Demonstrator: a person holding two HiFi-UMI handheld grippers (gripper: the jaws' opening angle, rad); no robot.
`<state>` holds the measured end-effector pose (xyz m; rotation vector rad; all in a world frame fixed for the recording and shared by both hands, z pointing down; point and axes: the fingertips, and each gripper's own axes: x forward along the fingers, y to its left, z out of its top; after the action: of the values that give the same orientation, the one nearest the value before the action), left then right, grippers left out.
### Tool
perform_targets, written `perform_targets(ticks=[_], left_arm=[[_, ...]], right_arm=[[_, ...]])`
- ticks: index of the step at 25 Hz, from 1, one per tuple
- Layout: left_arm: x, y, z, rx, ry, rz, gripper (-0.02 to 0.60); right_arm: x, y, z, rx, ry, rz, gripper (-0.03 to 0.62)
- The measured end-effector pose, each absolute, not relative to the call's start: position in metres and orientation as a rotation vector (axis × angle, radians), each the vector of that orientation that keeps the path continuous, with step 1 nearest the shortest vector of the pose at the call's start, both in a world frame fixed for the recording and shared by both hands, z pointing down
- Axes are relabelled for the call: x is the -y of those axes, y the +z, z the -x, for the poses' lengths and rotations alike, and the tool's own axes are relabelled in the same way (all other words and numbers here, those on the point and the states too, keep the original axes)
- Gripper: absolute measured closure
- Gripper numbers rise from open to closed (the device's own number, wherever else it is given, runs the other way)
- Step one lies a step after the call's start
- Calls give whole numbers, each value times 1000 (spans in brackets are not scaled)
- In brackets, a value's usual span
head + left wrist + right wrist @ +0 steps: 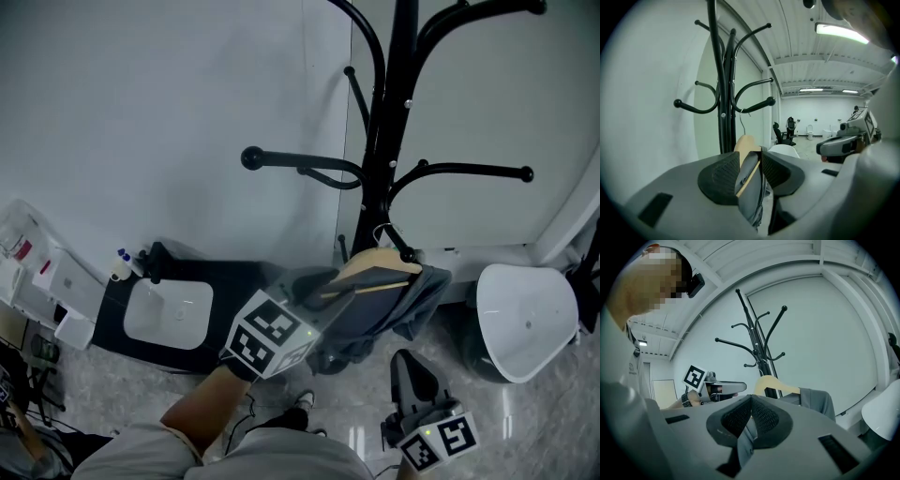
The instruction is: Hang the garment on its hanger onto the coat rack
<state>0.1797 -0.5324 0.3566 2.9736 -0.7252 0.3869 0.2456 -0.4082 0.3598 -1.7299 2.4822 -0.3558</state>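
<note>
Hanger (373, 264) w/ garment (424, 292) slants up toward coat rack (401, 94), hook end nearest pole.

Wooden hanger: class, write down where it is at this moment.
In the head view's centre, the wooden hanger sits beside the pole of the black coat rack, carrying the grey garment, its bar between the jaws of the left gripper.

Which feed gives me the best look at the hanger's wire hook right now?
The left gripper view: the hook rises clear of the wooden hanger against the pale wall, up to a coat rack arm. The head view shows it small beside the pole; the right gripper view shows only the hanger's shoulder.
</note>
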Motion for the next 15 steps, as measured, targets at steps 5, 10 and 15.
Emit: perform_targets(ticks=[5,10,15], left_arm=[[474,352,-183,673,278,-2954,558],[407,367,-197,603,257,-2938,576],[380,372,-203,603,232,-2906,577]], right_arm=[[398,366,-237,-2518,-355,1732,579],[382,370,-236,-2526,-336,1766,579],[372,374,-234,-2546,-339,1774,580]])
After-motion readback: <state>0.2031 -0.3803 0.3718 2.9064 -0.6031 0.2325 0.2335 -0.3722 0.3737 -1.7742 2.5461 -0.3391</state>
